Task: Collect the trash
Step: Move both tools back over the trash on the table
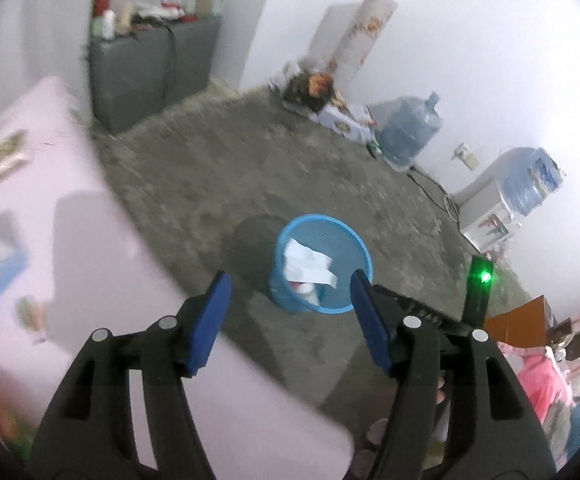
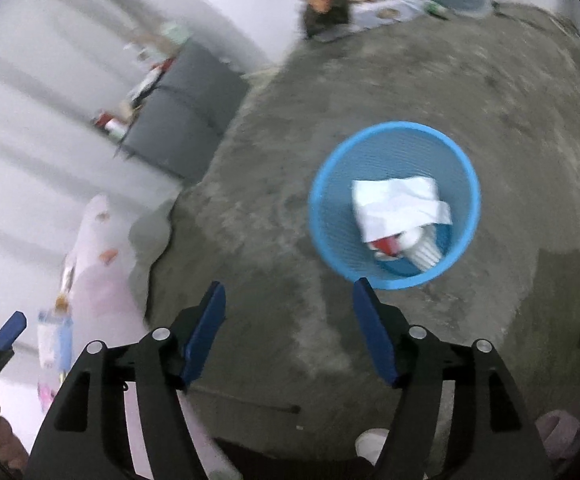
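Both tools, left (image 1: 290, 292) and right (image 2: 287, 300), gape wide, empty. Crumpled white paper (image 2: 400, 204) lies inside the round blue mesh bin (image 2: 322, 160): likely light, soft, crushable; pinch a raised fold.

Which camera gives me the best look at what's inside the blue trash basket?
The right wrist view: it looks almost straight down into the blue trash basket, showing white paper and a red scrap. The left wrist view sees it slanted, its near wall hiding part of the contents.
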